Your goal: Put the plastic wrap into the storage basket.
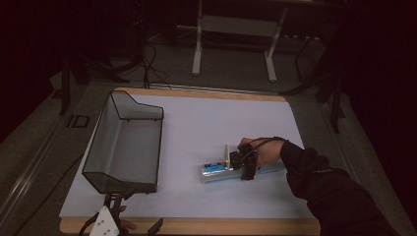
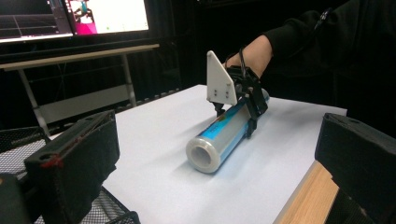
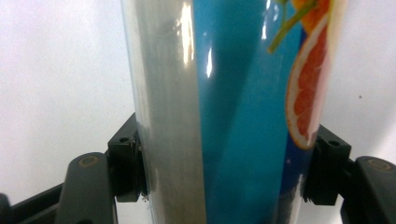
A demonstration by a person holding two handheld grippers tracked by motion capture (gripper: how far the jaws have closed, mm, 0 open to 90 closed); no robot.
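Observation:
A roll of cling film (image 1: 216, 172) with a blue fruit-print label lies on its side on the white mat (image 1: 206, 123), right of centre. My right gripper (image 1: 246, 164) comes down over its right half. In the right gripper view the roll (image 3: 224, 107) sits between the two black pads (image 3: 127, 163), and my right gripper (image 3: 227, 168) is shut on it, touching both sides. My left gripper (image 1: 114, 209) rests at the table's front left edge, just in front of the basket. In the left gripper view my left gripper (image 2: 215, 154) stands wide open, facing the roll (image 2: 224, 133) and the right gripper (image 2: 247, 105) from a distance.
A black wire mesh basket (image 1: 125, 142) stands on the left part of the mat, and its mesh (image 2: 18, 140) shows beside my left jaw. A wooden border (image 1: 196, 226) frames the mat. Metal table legs (image 1: 197, 44) and cables lie on the floor beyond.

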